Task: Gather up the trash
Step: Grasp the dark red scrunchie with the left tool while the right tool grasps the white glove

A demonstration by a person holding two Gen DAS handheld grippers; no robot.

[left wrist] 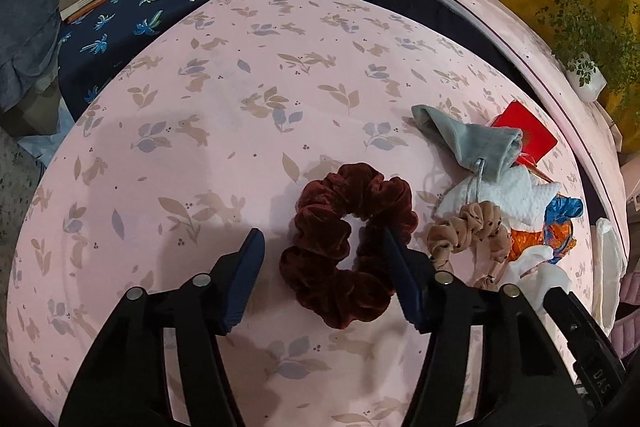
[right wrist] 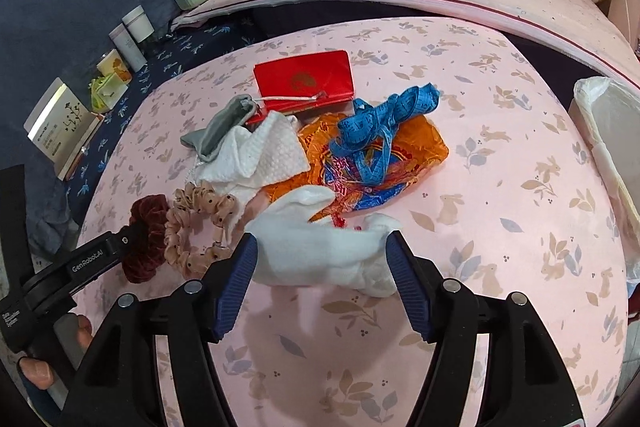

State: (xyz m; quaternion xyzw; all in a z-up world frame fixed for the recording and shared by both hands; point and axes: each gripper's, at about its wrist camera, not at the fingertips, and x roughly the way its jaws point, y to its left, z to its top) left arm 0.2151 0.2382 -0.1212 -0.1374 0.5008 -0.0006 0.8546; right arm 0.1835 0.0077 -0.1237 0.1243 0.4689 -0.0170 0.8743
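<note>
On the pink rabbit-print tabletop (right wrist: pixel 500 155), at six o'clock of the clutter in the right wrist view, we find a crumpled white tissue (right wrist: pixel 320 247) lying between the wide-open jaws of the right hand-held gripper (right wrist: pixel 320 247), which grips nothing yet. The left hand-held gripper (left wrist: pixel 322 247) is likewise wide open and empty, straddling one side of a dark red scrunchie (left wrist: pixel 348 243); a beige scrunchie (left wrist: pixel 468 231) lies just beside, at three o'clock. A white-lined bin (right wrist: pixel 608 139) stands at the tabletop's three o'clock edge. We judge the tissue the step in hand: lower the fingers flat to the cloth, close squarely across its bulk, and avoid pinching the orange wrapper (right wrist: pixel 420 143) touching it at twelve o'clock.
</note>
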